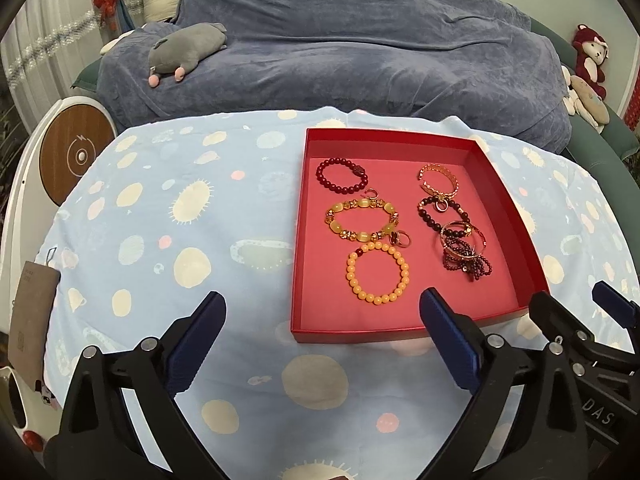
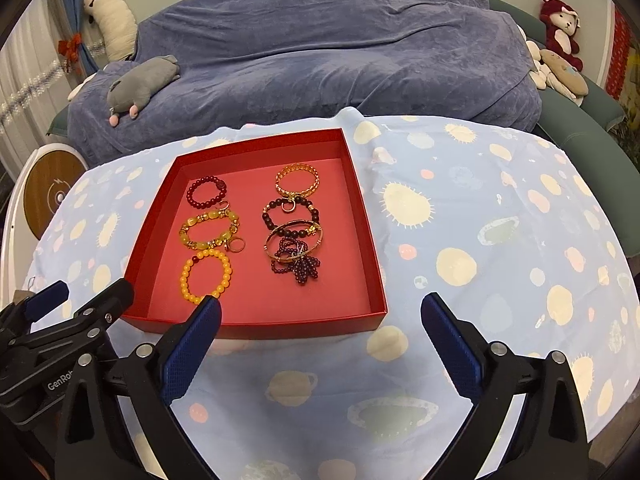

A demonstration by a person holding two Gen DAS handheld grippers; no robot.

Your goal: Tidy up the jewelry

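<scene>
A shallow red box sits on the table and holds several bracelets and rings. In its left column lie a dark red bead bracelet, a yellow-and-gold bracelet and an orange bead bracelet. In its right column lie a gold bangle, a dark bead bracelet and a tangle of dark beads with bangles. My left gripper is open and empty in front of the box. My right gripper is open and empty at its front right corner.
The table wears a light blue cloth with planets. Behind it a blue blanket covers a sofa with a grey plush toy on it. A round white and wood device stands at the left. The right gripper shows at the left wrist view's edge.
</scene>
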